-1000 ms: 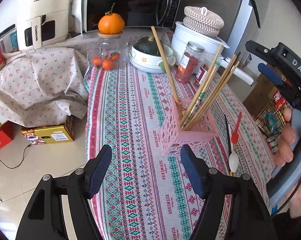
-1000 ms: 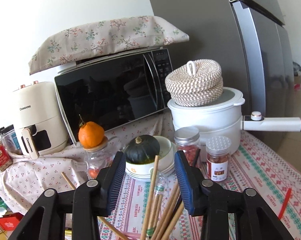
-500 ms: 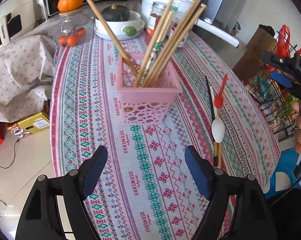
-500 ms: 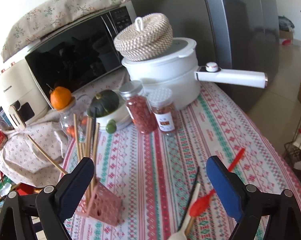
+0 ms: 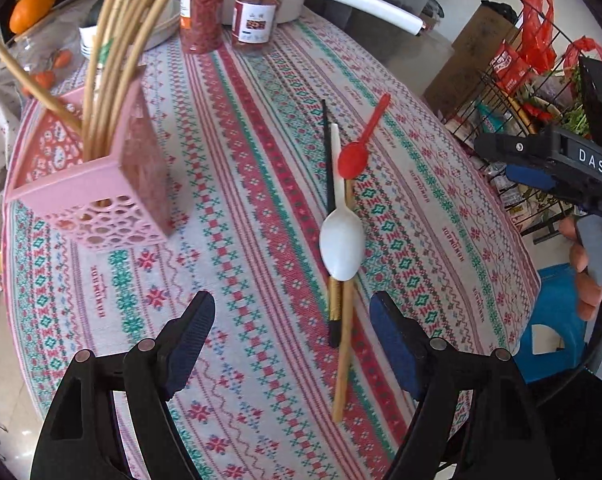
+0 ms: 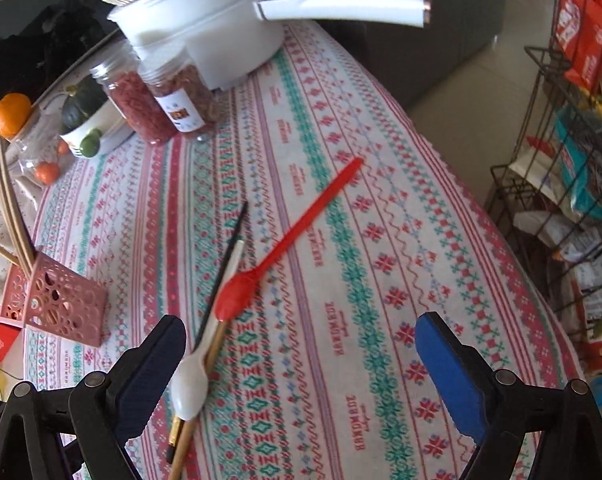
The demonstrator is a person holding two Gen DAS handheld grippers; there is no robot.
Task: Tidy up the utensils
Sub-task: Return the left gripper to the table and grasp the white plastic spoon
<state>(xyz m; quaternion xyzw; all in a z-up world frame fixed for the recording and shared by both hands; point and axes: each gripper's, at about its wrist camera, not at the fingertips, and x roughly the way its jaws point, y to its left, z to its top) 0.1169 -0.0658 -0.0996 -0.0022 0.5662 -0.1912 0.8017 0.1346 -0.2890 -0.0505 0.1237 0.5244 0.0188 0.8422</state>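
Note:
A pink perforated holder [image 5: 101,196] with several wooden chopsticks [image 5: 117,52] stands at the table's left; it also shows in the right wrist view [image 6: 57,304]. A white spoon [image 5: 341,240], a red spoon [image 5: 361,144], a black chopstick [image 5: 328,168] and a wooden chopstick [image 5: 343,352] lie together mid-table. In the right wrist view the red spoon [image 6: 285,240] and white spoon [image 6: 191,384] lie close ahead. My left gripper [image 5: 291,340] is open and empty just before the wooden chopstick. My right gripper [image 6: 301,360] is open and empty above the spoons.
Two red-filled jars [image 6: 157,100], a white pot with a long handle [image 6: 229,24], a bowl with a dark squash [image 6: 81,108] and a jar topped by an orange [image 6: 15,114] stand at the back. A wire rack with packets [image 6: 573,128] stands right of the table edge.
Both grippers have swung right and down toward the loose spoons and chopsticks. The holder has shifted to the left of both views. Both grippers stay open.

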